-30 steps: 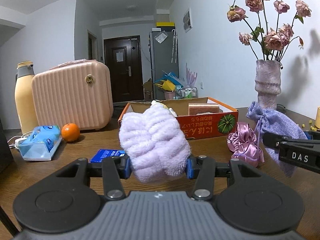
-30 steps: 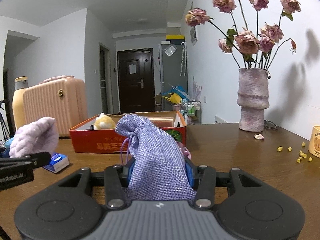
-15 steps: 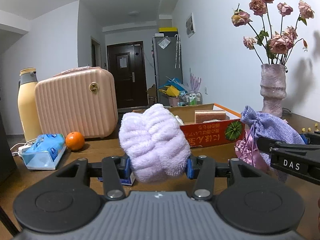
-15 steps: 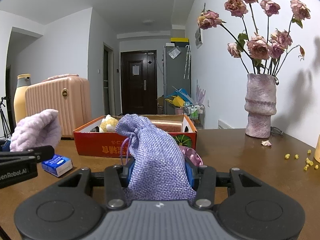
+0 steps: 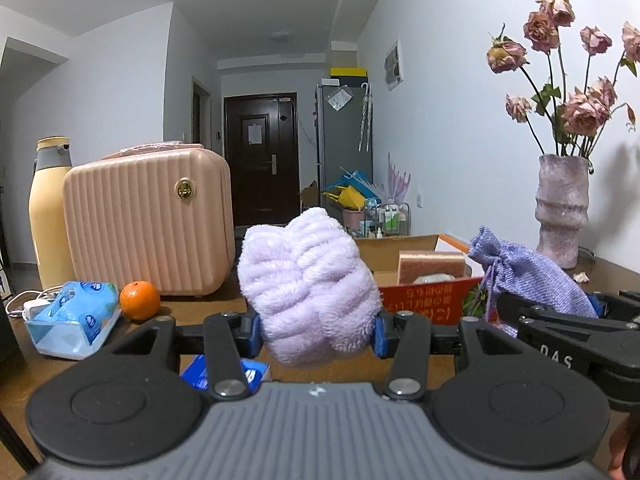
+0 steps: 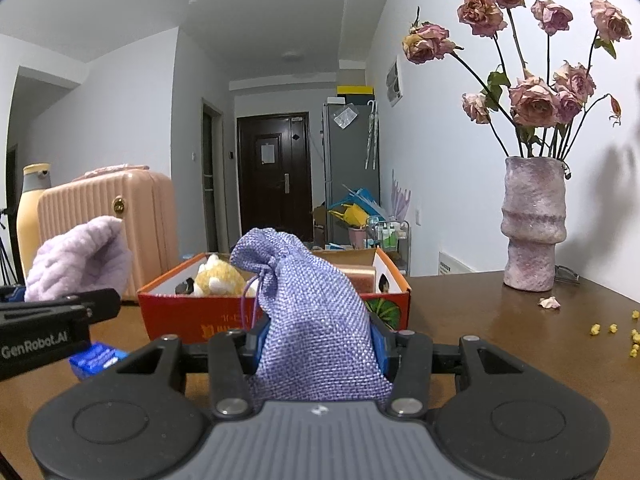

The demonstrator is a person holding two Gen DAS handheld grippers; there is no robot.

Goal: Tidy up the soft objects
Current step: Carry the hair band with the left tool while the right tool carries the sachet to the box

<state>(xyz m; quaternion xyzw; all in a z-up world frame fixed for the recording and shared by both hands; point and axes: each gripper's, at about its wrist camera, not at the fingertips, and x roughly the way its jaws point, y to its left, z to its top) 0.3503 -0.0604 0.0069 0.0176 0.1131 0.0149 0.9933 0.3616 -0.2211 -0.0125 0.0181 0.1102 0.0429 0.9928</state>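
My left gripper (image 5: pixel 318 330) is shut on a fluffy lilac cloth (image 5: pixel 308 284), held above the wooden table in front of the red cardboard box (image 5: pixel 428 300). In the right wrist view my right gripper (image 6: pixel 318 344) is shut on a purple woven drawstring pouch (image 6: pixel 312 312), also lifted just short of the red cardboard box (image 6: pixel 180 312). That box holds a yellow plush toy (image 6: pixel 216 278) and a sponge (image 5: pixel 430 266). The pouch (image 5: pixel 528 276) and right gripper show at the right of the left wrist view; the lilac cloth (image 6: pixel 80 260) shows at the left of the right wrist view.
A pink case (image 5: pixel 152 224), a cream bottle (image 5: pixel 50 212), an orange (image 5: pixel 139 300) and a tissue pack (image 5: pixel 72 314) stand at the left. A small blue box (image 6: pixel 96 358) lies on the table. A vase of dried roses (image 6: pixel 534 224) and yellow crumbs (image 6: pixel 612 330) are at the right.
Both grippers have lifted and drawn back from the box with their loads still gripped. The pink satin item beside the box is hidden now behind the pouch.
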